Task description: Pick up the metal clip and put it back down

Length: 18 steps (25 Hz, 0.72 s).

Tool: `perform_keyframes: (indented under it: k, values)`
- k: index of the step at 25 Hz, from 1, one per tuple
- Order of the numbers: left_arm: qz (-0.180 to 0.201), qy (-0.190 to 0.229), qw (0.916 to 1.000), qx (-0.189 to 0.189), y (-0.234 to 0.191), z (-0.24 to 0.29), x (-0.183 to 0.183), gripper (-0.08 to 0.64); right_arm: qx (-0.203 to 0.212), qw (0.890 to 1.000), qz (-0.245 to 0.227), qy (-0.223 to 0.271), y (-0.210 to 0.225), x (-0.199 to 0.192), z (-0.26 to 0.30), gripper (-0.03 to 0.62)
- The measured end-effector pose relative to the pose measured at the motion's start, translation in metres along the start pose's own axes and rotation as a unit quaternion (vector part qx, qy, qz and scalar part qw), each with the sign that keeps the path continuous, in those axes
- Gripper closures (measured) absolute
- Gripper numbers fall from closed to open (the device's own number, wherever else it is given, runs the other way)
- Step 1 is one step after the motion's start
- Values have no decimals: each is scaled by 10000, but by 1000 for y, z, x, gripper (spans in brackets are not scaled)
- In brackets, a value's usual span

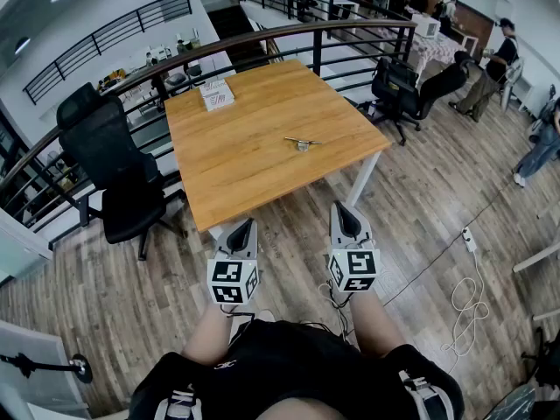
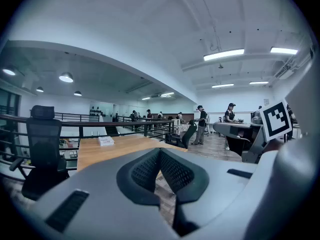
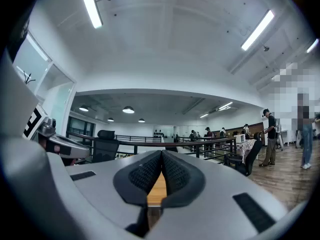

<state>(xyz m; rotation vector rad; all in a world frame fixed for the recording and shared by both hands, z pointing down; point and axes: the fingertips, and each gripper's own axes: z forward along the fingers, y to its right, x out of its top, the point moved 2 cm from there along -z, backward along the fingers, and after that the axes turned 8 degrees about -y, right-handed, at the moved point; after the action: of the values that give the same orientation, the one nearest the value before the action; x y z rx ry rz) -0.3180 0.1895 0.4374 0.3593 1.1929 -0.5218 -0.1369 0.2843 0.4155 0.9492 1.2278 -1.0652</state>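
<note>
Left tool (image 1: pixel 248 223) and right tool (image 1: pixel 337 206), pressed together, hover off table edge (image 1: pixel 289 189), far from metal clip (image 1: pixel 302 143).

In the head view the metal clip (image 1: pixel 302 143) on the bench (image 1: pixel 236 169) is too small for its shape to be made out in detail. The print on the white box (image 1: pixel 216 94) at the far corner cannot be read. The person's hands are hidden behind the marker cubes (image 1: pixel 233 281) of the left hand-held gripper (image 1: pixel 247 223) and the right hand-held gripper (image 1: pixel 338 206). In the left gripper view that gripper's own body covers the bench's near part, and the clip cannot be found. In the right gripper view only a sliver of bench shows past the gripper's body. The people (image 1: pixel 500 59) in the background are too small to tell apart.
</note>
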Motion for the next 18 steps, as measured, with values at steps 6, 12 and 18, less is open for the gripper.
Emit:
perform_keyframes:
  k: [6, 12, 18]
  values:
    - [18, 15, 10000, 22, 2, 6, 11, 548, 19, 10000, 70, 11, 8, 5, 7, 577]
    - [10, 18, 9999, 108, 8, 10, 6, 548, 126, 9999, 58, 56, 14, 1, 9, 577]
    - [-101, 0, 9998, 154, 20, 4, -11, 548, 141, 9999, 64, -54, 18, -13, 1, 577]
